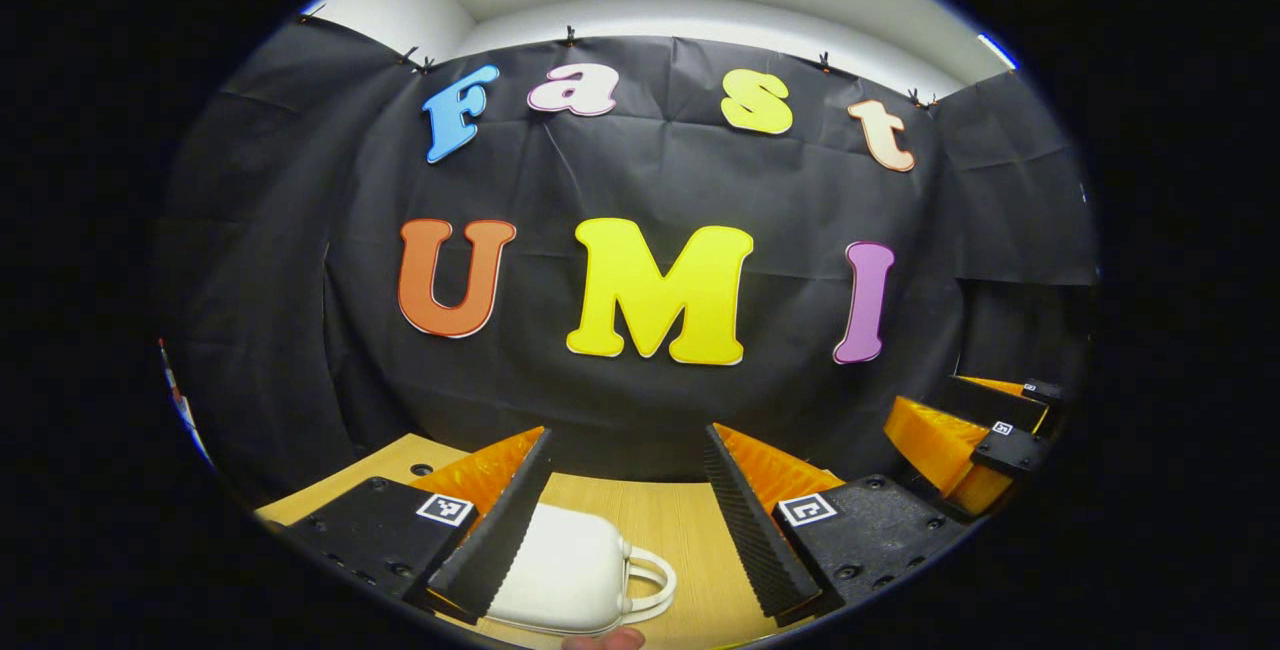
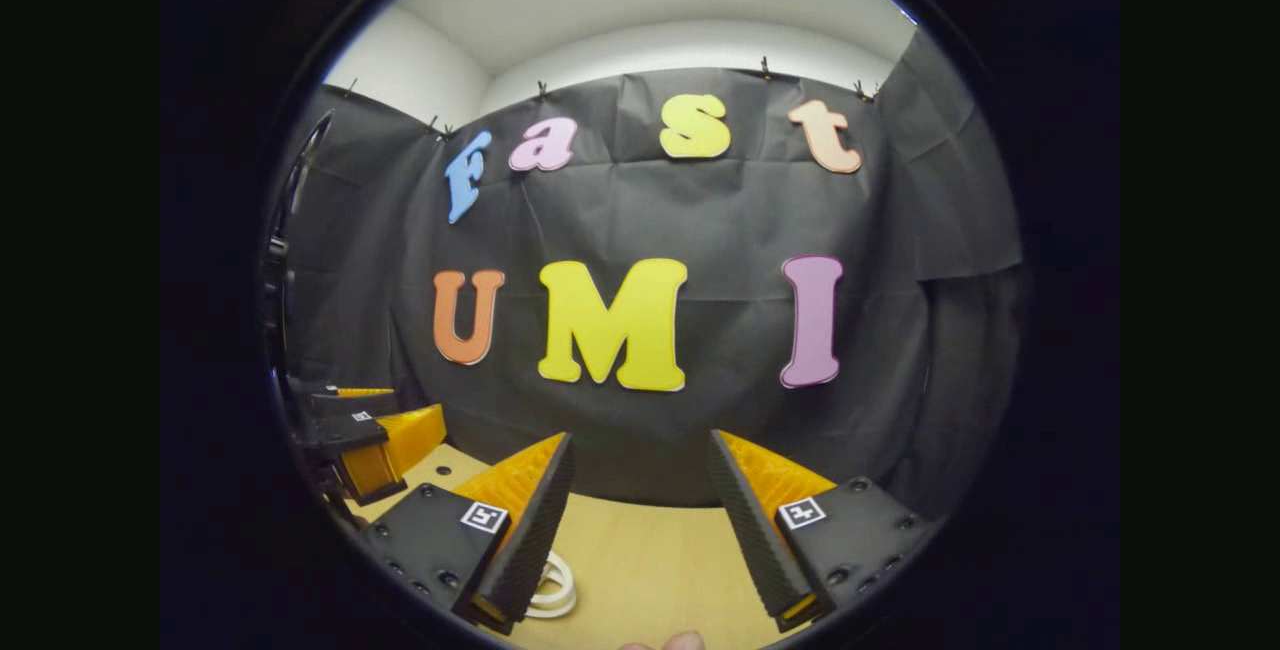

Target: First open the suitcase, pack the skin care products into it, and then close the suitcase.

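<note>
A small white suitcase (image 1: pixel 565 570) lies on the wooden table (image 1: pixel 690 530), its looped handle (image 1: pixel 652 582) on the right side. My left gripper (image 1: pixel 628 440) hovers open above and just behind it; the left finger (image 1: pixel 500 530) hides part of the shell. In the right gripper view, my right gripper (image 2: pixel 641 445) is open over bare table (image 2: pixel 650 560), nothing between its fingers. The white handle (image 2: pixel 552 585) peeks out beside its left finger. Each gripper appears at the edge of the other's view: the right gripper (image 1: pixel 985 435) and the left gripper (image 2: pixel 375 435).
The black cloth wall (image 1: pixel 650 180) stands close behind the table's far edge. Small round holes (image 2: pixel 440 471) dot the tabletop at the back left. A person's fingertip (image 1: pixel 600 640) shows at the bottom edge, and a fingertip (image 2: pixel 672 642) also in the right gripper view.
</note>
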`<state>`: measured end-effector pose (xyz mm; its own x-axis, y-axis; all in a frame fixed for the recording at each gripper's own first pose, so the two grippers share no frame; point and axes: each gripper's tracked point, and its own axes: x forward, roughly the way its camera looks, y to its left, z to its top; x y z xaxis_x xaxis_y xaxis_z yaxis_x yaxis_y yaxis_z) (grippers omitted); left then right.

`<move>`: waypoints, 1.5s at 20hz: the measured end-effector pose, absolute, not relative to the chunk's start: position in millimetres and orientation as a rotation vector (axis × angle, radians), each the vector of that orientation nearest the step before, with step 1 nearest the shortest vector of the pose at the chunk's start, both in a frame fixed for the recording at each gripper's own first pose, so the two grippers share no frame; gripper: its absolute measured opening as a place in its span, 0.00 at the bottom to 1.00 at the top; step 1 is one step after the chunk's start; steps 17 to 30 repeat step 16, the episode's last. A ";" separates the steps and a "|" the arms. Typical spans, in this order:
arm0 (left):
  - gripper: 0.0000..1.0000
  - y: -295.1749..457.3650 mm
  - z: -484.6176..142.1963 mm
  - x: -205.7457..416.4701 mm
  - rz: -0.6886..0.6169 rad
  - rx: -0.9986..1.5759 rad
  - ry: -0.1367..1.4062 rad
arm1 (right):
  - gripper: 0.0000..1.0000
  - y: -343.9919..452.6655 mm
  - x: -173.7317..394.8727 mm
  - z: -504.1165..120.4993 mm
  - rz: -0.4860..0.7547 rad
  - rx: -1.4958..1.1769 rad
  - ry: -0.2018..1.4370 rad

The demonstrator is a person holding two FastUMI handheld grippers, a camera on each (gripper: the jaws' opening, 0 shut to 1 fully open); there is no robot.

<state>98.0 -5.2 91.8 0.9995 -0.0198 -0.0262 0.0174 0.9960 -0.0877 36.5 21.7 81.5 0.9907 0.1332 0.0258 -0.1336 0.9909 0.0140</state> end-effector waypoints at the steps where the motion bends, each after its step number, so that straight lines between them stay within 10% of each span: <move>1: 0.94 -1.1 92.6 97.5 -0.012 -0.086 0.026 | 0.80 24.9 37.9 79.9 0.142 0.018 -0.023; 30: 0.95 10.2 85.1 98.9 0.024 -0.113 0.061 | 0.80 32.8 46.4 70.8 0.165 0.036 0.009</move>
